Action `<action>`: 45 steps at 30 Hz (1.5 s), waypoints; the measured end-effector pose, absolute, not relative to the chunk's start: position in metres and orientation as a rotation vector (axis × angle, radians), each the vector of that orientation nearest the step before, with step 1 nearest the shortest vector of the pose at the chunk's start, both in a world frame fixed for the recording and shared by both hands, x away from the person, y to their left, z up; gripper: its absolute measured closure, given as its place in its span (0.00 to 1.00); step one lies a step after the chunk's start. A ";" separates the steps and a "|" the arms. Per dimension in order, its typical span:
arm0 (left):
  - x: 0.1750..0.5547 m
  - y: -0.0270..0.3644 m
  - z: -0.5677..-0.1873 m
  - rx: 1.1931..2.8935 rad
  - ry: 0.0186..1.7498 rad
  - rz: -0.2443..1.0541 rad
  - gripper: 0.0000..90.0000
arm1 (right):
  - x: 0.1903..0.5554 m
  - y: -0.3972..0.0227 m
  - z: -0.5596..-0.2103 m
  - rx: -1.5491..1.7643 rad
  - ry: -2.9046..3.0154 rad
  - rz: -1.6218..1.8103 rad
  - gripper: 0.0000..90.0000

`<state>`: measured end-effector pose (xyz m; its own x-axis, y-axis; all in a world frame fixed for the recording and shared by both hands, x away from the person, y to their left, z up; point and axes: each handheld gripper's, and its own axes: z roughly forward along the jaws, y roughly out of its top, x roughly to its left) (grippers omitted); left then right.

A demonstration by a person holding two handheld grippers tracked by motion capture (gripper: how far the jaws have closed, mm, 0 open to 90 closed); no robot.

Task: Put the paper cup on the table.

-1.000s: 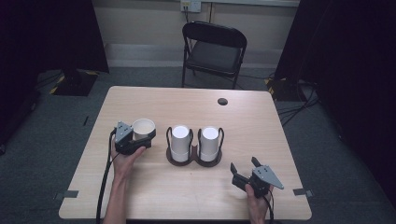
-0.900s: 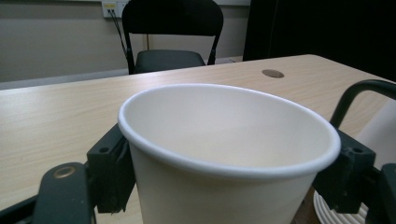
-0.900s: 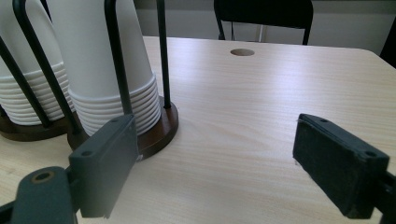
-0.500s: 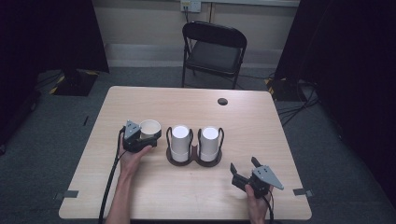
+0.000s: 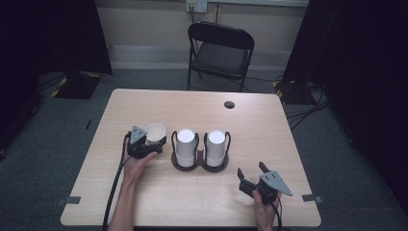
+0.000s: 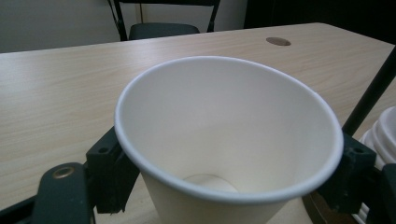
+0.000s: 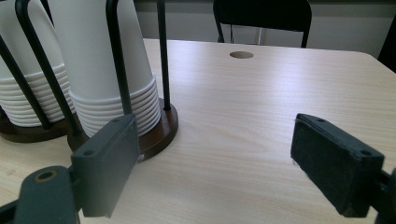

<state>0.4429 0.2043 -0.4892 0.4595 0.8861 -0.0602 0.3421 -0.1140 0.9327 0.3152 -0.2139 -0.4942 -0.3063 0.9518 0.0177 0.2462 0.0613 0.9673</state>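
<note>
A white paper cup (image 5: 155,131) stands mouth up between the jaws of my left gripper (image 5: 155,140), just left of the cup rack. In the left gripper view both black pads press the cup (image 6: 229,140) under its rim, and the cup is empty. Whether its base rests on the table I cannot tell. The rack's dark wooden base (image 5: 199,166) carries two stacks of upturned white cups (image 5: 185,141) (image 5: 216,142) inside black wire loops. My right gripper (image 5: 251,171) is near the front right of the table, open, with nothing between its pads (image 7: 109,161).
The light wooden table (image 5: 269,134) has a round cable hole (image 5: 229,104) at the back right. A black folding chair (image 5: 221,50) stands behind the table. The left gripper's cable (image 5: 114,187) runs along the forearm to the front edge.
My left gripper has carried the cup a little right toward the rack and lower. The right gripper has stayed where it was.
</note>
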 end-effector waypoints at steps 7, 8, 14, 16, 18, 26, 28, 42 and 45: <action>0.442 0.204 -0.490 1.712 1.097 0.637 0.17 | 0.315 -0.214 -0.494 1.216 1.643 1.292 0.17; 0.441 0.204 -0.490 1.719 1.097 0.639 0.17 | 0.315 -0.214 -0.494 1.218 1.643 1.292 0.17; 0.437 0.204 -0.488 1.754 1.138 0.664 0.17 | 0.315 -0.214 -0.494 1.220 1.642 1.292 0.17; 0.432 0.206 -0.489 1.740 1.115 0.674 0.17 | 0.315 -0.214 -0.494 1.222 1.639 1.296 0.17; 0.430 0.208 -0.489 1.739 1.123 0.674 0.17 | 0.315 -0.214 -0.494 1.222 1.642 1.294 0.17; 0.410 0.217 -0.478 1.688 1.131 0.751 0.17 | 0.315 -0.214 -0.494 1.221 1.642 1.287 0.17; 0.405 0.218 -0.479 1.701 1.132 0.775 0.17 | 0.315 -0.214 -0.494 1.221 1.643 1.288 0.17; 0.371 0.227 -0.480 1.635 1.083 0.727 0.17 | 0.315 -0.214 -0.494 1.225 1.636 1.294 0.17; 0.363 0.222 -0.481 1.642 1.090 0.727 0.17 | 0.315 -0.214 -0.494 1.226 1.637 1.293 0.17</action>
